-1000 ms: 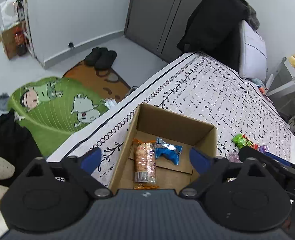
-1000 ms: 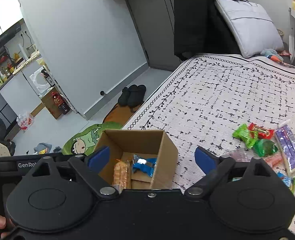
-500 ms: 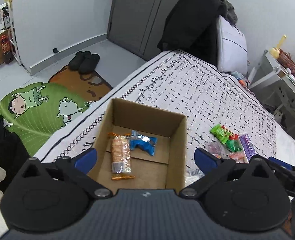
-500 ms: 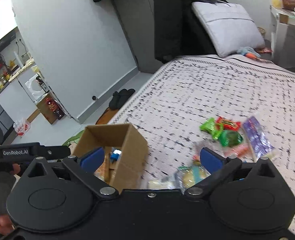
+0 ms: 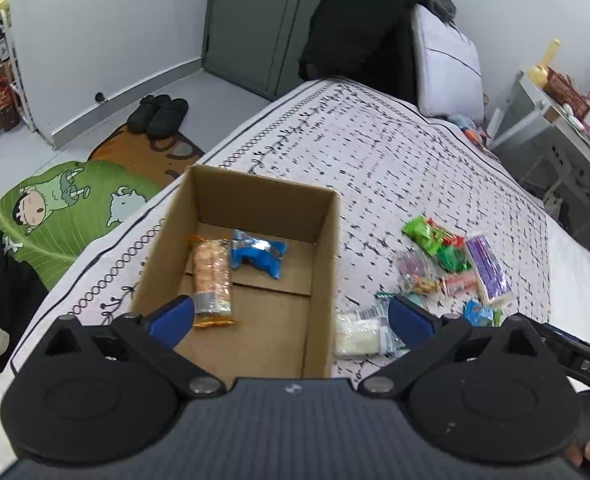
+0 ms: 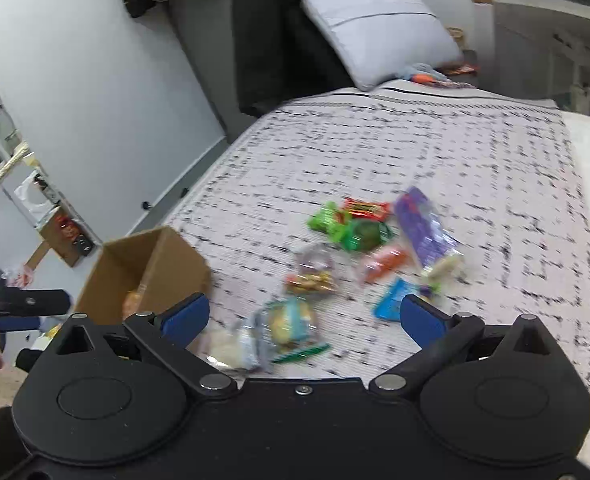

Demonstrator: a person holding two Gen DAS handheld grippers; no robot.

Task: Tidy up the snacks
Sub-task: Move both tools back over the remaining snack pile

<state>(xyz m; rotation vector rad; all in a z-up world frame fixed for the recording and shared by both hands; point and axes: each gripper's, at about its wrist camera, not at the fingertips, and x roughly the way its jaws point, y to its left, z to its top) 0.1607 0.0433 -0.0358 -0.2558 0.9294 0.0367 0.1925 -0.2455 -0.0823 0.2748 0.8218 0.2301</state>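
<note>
My left view looks down into the cardboard box (image 5: 255, 264) on the bed (image 5: 395, 168): two packets lie on its floor, an orange-trimmed cracker pack (image 5: 211, 276) and a crinkled blue wrapper (image 5: 257, 258). The right view is blurred and shows only the box's outer wall, but shows the loose snacks (image 6: 359, 252) right of the box more fully; I cannot count them. The left gripper (image 5: 291, 316) and right gripper (image 6: 303, 314) are both spread wide and empty.
</note>
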